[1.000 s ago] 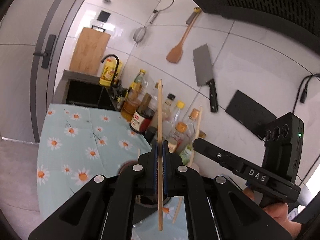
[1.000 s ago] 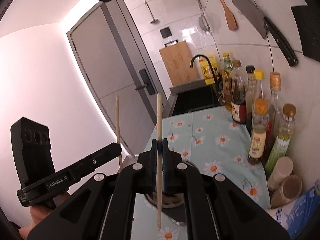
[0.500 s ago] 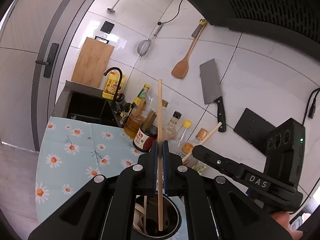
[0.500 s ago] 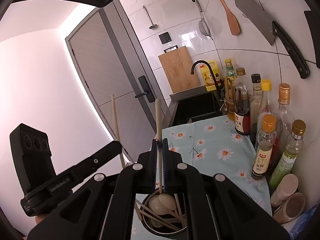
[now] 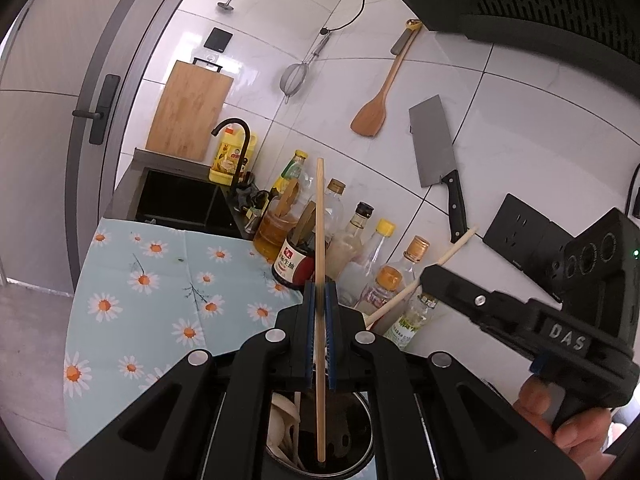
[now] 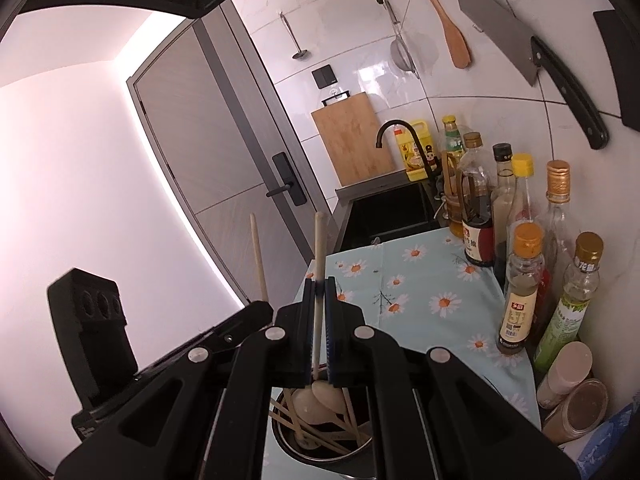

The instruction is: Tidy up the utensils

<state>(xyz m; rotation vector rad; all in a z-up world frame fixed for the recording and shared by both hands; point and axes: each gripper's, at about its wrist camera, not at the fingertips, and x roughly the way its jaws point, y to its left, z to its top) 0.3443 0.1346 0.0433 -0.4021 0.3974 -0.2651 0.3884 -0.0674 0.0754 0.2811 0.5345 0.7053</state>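
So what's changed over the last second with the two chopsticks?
Both grippers came down over the round metal utensil holder. The left gripper lowered its wooden chopstick until the tip sits inside the holder; the right gripper did the same with its own wooden chopstick, now among the white spoons. Unchanged: both grippers stay shut on their chopsticks, and nothing has been released.

Matte black left claw (image 5: 319, 300) and right claw (image 6: 319, 288), blue-padded inside, silver screws on angular arms. White "DAS" lettering, green light, three round lenses. Bare-skinned hand (image 5: 560, 424) around grip.
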